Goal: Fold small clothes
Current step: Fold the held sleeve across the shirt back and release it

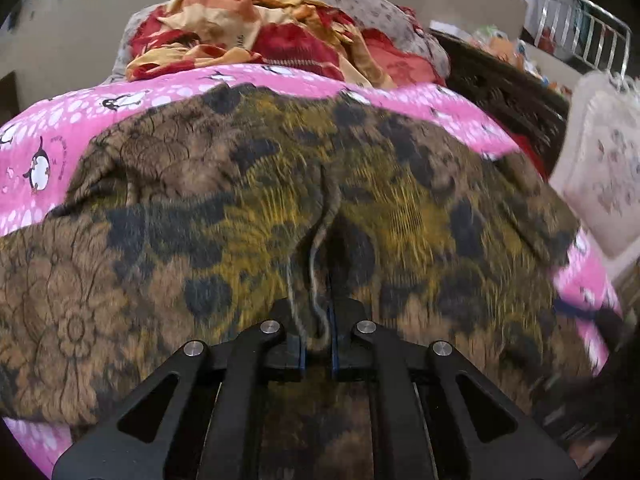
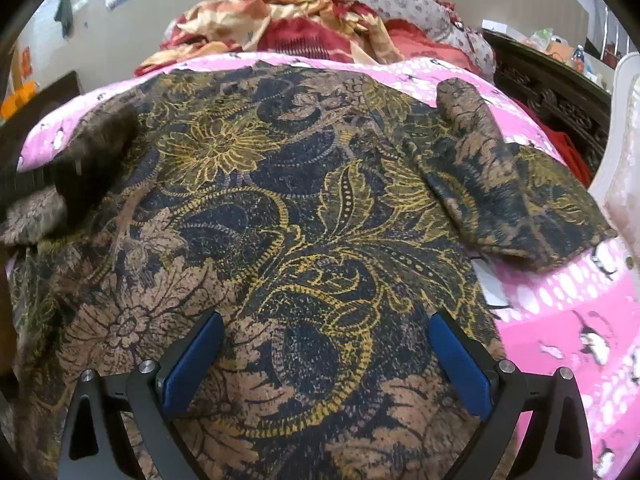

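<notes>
Left wrist view: my left hand-held gripper (image 1: 318, 340) is clenched on a pinch of the batik shirt (image 1: 280, 208); the right hand-held gripper (image 2: 326, 364) hangs released above it.

I see the shirt spread over the pink penguin sheet (image 1: 52, 120) on the bed, one sleeve (image 2: 500, 184) folded in at about 2 o'clock in the right wrist view. The left picture is blurred, so I cannot judge how deep the pinch is. If only a thin ridge is caught, I expect a pull to slip the cloth free. Dragging could also undo that sleeve or rumple the sheet, since the right jaws pin nothing down.
</notes>
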